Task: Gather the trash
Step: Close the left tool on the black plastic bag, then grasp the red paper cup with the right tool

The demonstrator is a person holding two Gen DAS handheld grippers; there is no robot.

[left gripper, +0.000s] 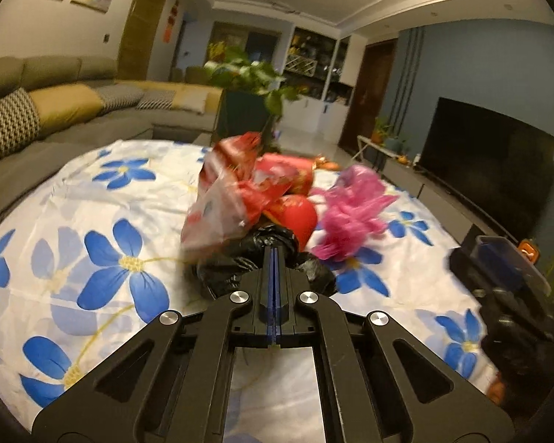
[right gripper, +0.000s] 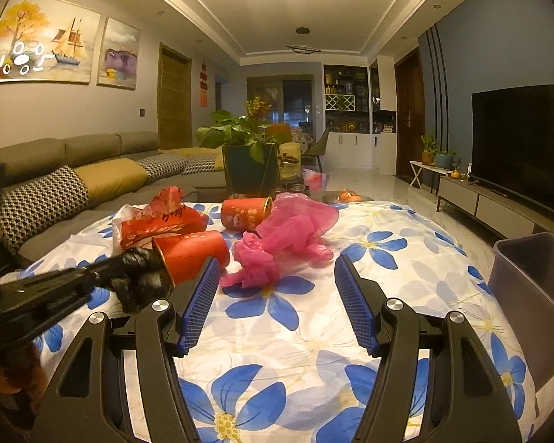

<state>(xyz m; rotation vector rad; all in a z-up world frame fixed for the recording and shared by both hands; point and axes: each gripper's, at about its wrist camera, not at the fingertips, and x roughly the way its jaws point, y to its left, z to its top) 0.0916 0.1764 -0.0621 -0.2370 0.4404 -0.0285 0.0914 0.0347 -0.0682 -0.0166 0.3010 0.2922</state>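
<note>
Seemingly nothing inside grey bin.

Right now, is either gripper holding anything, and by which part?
The left gripper is shut on the black plastic bag, pinching a bunched fold near its top. The right gripper is open and holds nothing.

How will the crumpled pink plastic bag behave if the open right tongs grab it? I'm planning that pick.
The pink plastic bag looks thin and crumpled, so probably floppy and very light. It may compress and slip between the right tongs. It lies loose on the floral cloth, so pushing likely slides it.
</note>
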